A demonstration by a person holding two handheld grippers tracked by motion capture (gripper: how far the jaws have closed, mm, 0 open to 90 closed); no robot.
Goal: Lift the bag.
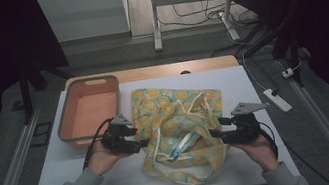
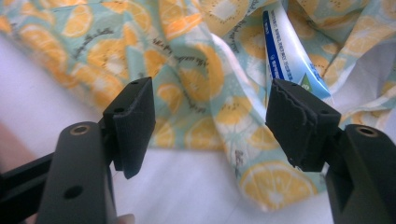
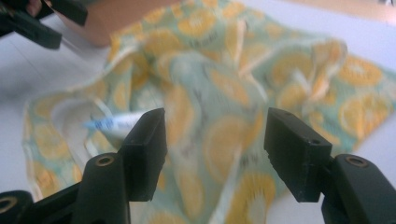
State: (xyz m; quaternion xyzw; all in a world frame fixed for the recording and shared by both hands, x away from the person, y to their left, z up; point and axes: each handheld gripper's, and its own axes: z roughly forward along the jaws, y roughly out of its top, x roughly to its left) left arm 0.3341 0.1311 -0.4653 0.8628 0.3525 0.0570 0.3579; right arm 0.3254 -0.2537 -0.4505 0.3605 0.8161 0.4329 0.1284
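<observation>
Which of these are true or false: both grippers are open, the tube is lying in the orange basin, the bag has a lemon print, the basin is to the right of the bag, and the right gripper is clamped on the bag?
1. Both the left gripper and the right gripper are open. True.
2. The tube lies in the orange basin. False: it sits in the mouth of the bag.
3. The bag has a lemon print. True.
4. The basin is right of the bag in the high view. False: it stands to the left.
5. The right gripper is clamped on the bag. False: its jaws stand apart, gripping nothing.
</observation>
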